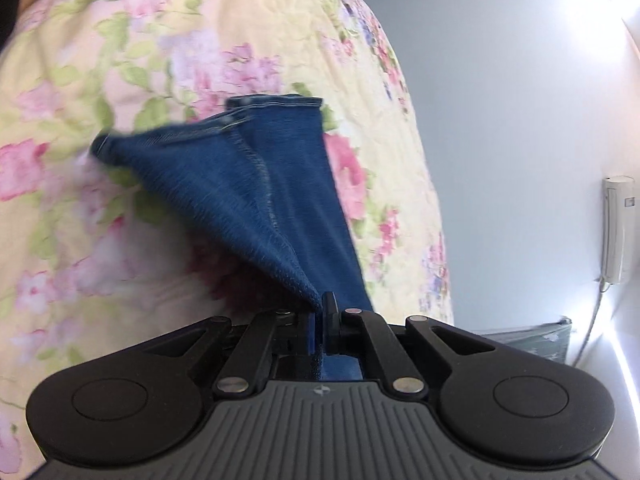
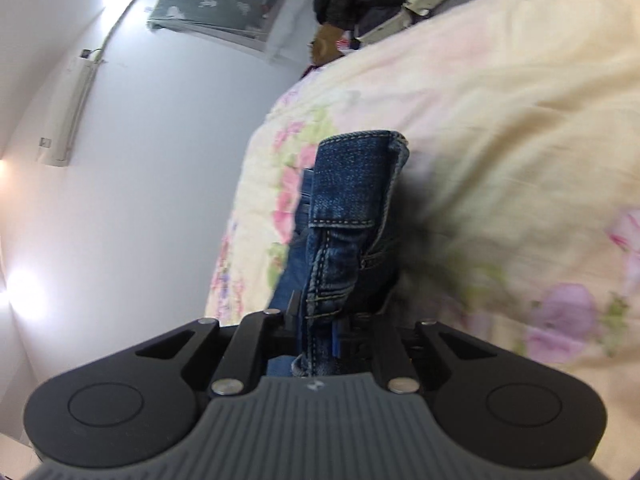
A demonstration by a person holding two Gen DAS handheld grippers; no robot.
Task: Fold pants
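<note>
Denim pants (image 1: 256, 184) hang from both tongs above the floral bed (image 1: 120, 60), running up-frame from each. Left tongs (image 1: 320, 316) pinch the leg near its hem; right tongs (image 2: 320, 320) clamp the waistband end, the long axis apparently spanning between them.

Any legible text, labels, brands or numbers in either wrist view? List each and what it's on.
No readable text in either view.
left gripper: small embossed emblem on the grey housing, a symbol, not letters.
right gripper: same kind of emblem, blurred.
air conditioner: small sticker at its lower end, too small to read.
jeans: stitching only, no tag showing.
</note>
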